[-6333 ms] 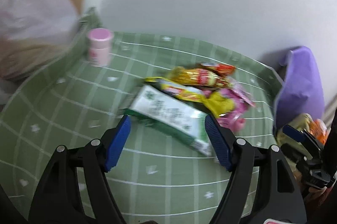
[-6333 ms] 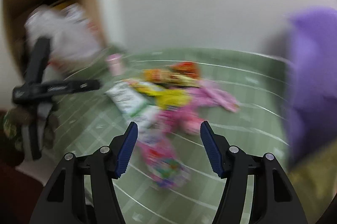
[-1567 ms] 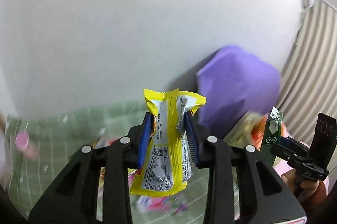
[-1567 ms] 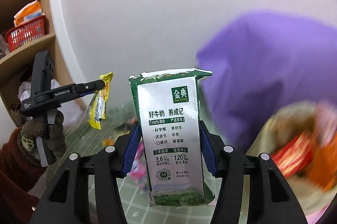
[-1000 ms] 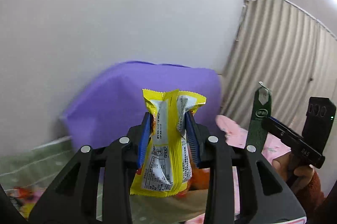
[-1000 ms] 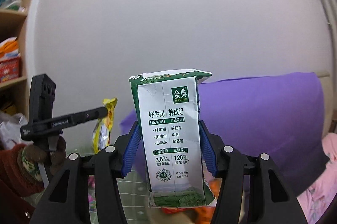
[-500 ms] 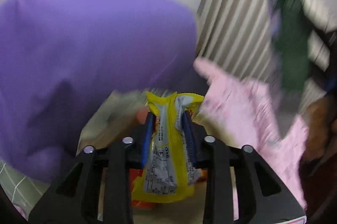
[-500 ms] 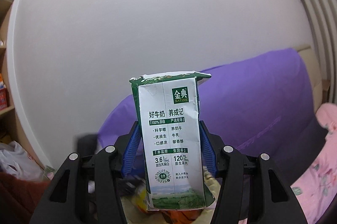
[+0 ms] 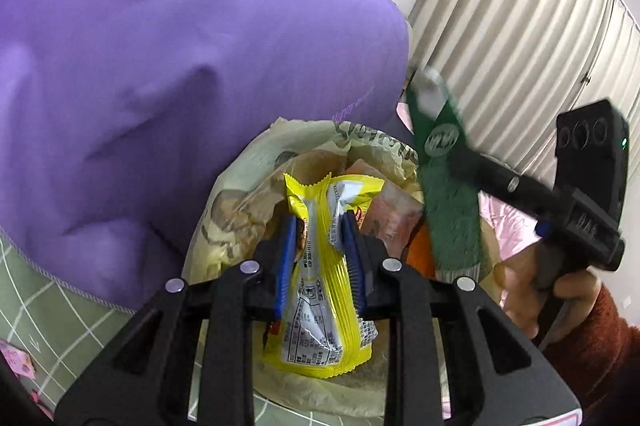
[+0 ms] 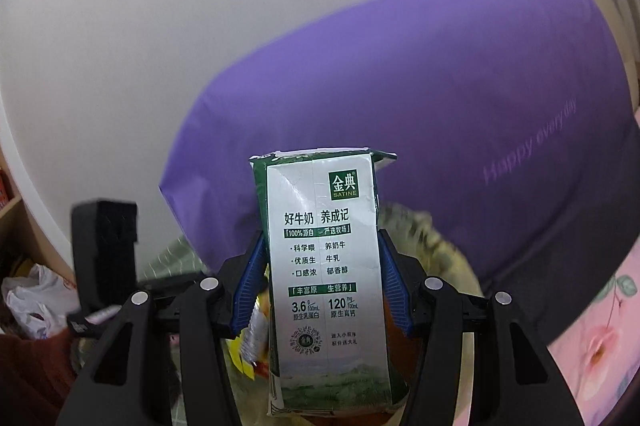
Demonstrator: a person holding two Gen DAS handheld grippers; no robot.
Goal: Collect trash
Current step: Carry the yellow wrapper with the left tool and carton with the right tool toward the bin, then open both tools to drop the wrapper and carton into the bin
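My left gripper (image 9: 318, 246) is shut on a yellow snack wrapper (image 9: 320, 290) and holds it above the open mouth of a pale yellow trash bag (image 9: 240, 185) with other trash inside. My right gripper (image 10: 322, 274) is shut on a green and white milk carton (image 10: 324, 266), held upright over the same bag (image 10: 444, 246). In the left wrist view the carton (image 9: 448, 193) hangs over the bag's right rim, held by the right gripper (image 9: 472, 165). In the right wrist view the yellow wrapper (image 10: 250, 338) shows low left of the carton.
A large purple cushion (image 9: 160, 65) stands behind and left of the bag. The green checked tablecloth (image 9: 48, 306) is at the lower left, with a pink wrapper (image 9: 16, 358) on it. Pink floral fabric (image 10: 592, 338) lies to the right. A white curtain (image 9: 520, 25) hangs behind.
Both grippers have carried their items from over the table to above the trash bag. The left gripper has tilted down over the bag mouth and the carton has come in beside it.
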